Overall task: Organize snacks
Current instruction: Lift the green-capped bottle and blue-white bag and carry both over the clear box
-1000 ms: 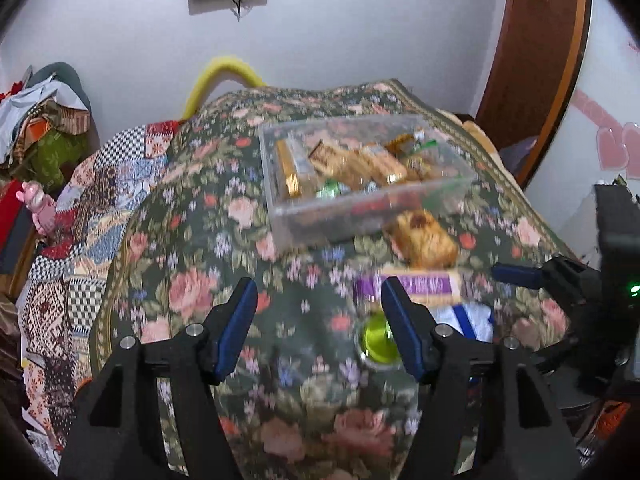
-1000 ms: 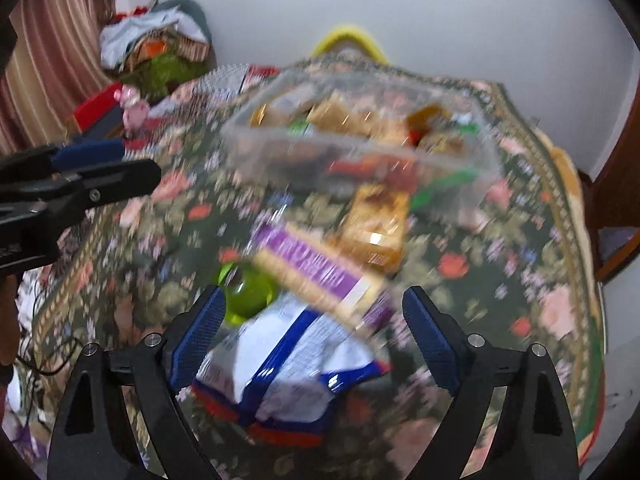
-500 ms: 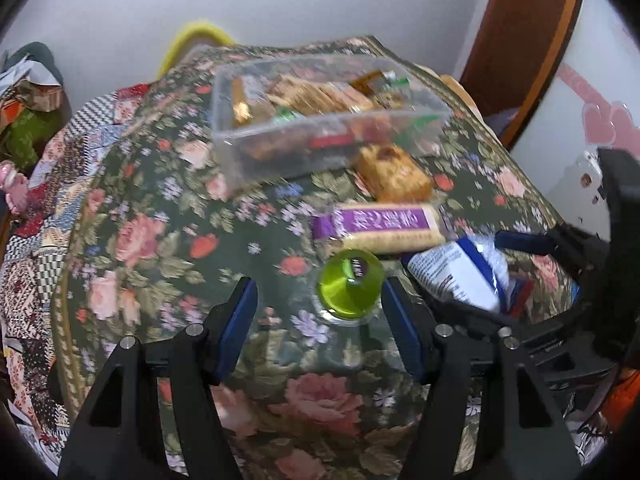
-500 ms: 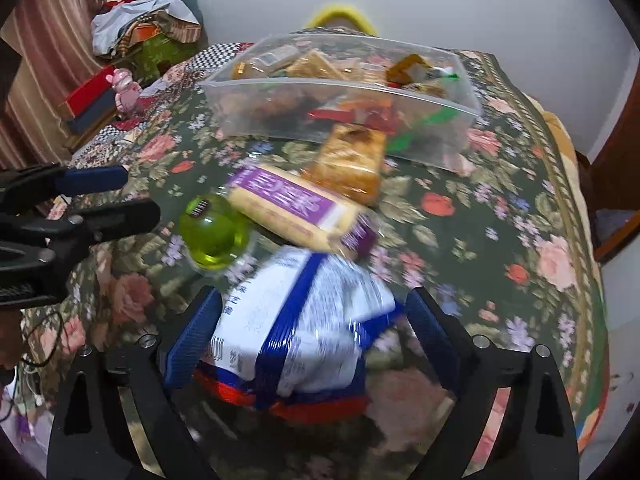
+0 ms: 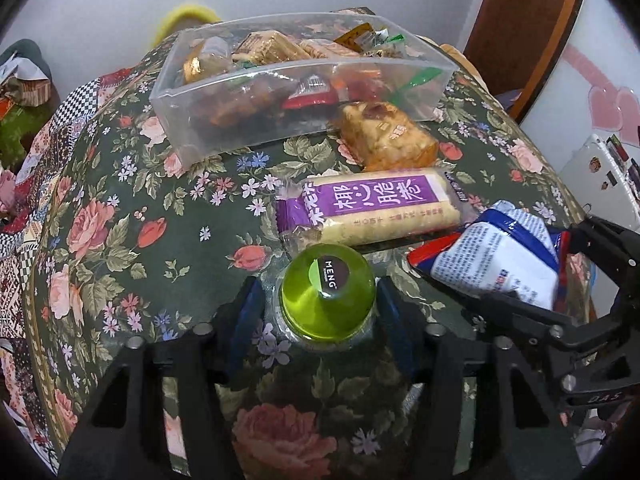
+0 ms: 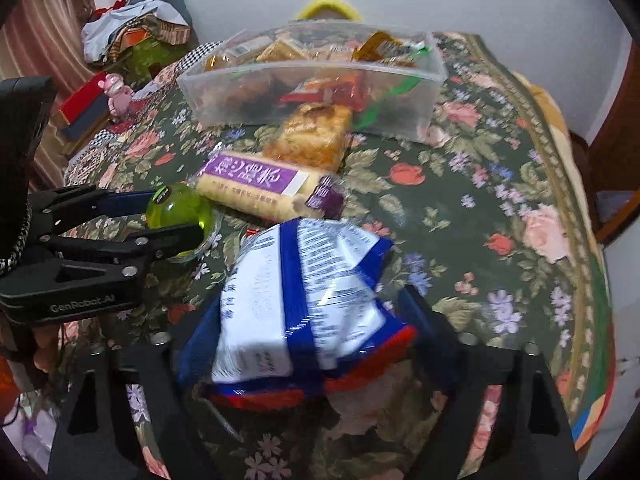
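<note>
A green jelly cup (image 5: 328, 300) stands on the floral tablecloth (image 5: 120, 240). It sits between the blue pads of my left gripper (image 5: 320, 316), whose jaws are closing and meet its sides. In the right wrist view the left gripper (image 6: 172, 220) shows the same hold. My right gripper (image 6: 304, 320) is closing too, and it squeezes a crumpled blue and white snack bag (image 6: 300, 292), also seen tilted in the left wrist view (image 5: 500, 256). Beyond them lie a purple wafer pack (image 5: 376, 204) and an orange wrapped cake (image 5: 384, 136). A clear box (image 5: 192, 120) holds several snacks.
The round table drops away on every side. A yellow chair back (image 5: 188, 16) rises behind the box. A clothes pile (image 6: 132, 28) and a pink toy (image 6: 116, 92) lie off to the left. A wooden door (image 5: 520, 20) and a white appliance (image 5: 600, 168) are on the right.
Both grippers came down toward the table. The left one moved over the green cup and narrowed around it. The right one narrowed on the snack bag, which bunched up and tilted.
</note>
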Action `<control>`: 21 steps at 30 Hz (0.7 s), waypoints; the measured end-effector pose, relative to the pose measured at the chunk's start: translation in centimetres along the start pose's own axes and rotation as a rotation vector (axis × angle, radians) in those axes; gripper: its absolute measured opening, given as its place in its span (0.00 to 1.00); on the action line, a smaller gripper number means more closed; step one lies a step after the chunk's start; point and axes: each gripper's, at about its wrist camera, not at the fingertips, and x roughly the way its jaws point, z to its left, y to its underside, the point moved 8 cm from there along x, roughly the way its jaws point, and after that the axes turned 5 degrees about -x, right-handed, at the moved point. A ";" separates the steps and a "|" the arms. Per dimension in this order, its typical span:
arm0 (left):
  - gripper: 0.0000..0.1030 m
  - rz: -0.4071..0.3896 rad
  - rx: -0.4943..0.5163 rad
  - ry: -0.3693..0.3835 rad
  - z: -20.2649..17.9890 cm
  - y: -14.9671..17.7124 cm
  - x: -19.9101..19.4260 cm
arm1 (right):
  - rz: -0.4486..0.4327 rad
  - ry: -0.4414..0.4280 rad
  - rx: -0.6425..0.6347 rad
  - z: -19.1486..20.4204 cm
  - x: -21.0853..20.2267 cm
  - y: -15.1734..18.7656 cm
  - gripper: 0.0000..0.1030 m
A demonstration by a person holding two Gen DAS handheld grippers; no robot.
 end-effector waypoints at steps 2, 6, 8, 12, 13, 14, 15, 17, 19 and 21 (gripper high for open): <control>0.47 -0.005 -0.006 0.012 -0.1 -0.1 0.1 | -0.010 0.004 0.003 0.0 0.1 0.0 0.67; 0.47 -0.026 -0.002 0.009 -0.2 0.1 -0.1 | -0.031 0.008 -0.002 0.0 -0.4 0.0 0.63; 0.47 -0.029 0.001 0.009 -0.2 0.1 -0.3 | -0.040 0.024 -0.010 -0.2 -0.8 0.0 0.61; 0.47 -0.042 -0.011 0.014 0.0 0.0 -1.1 | -0.055 0.040 -0.026 -0.5 -1.6 -0.3 0.60; 0.47 -0.049 -0.014 0.014 0.1 -0.1 -1.4 | -0.057 0.041 -0.027 -0.6 -1.7 -0.4 0.60; 0.47 -0.057 -0.017 0.015 0.2 -0.2 -1.8 | -0.060 0.042 -0.028 -0.7 -1.9 -0.5 0.60; 0.47 -0.067 -0.022 0.015 0.4 -0.4 -2.2 | -0.064 0.044 -0.030 -0.8 -2.2 -0.6 0.60; 0.46 -0.088 -0.027 0.016 0.6 -0.8 -3.1 | -0.075 0.048 -0.032 -0.9 -2.7 -0.8 0.59; 0.33 -0.110 -0.030 0.015 0.9 -1.4 -4.0 | -0.090 0.054 -0.036 -1.0 -3.3 -1.3 0.59; 0.07 -0.131 -0.028 0.024 0.9 -2.2 -4.9 | -0.113 0.068 -0.038 -1.2 -3.9 -1.8 0.59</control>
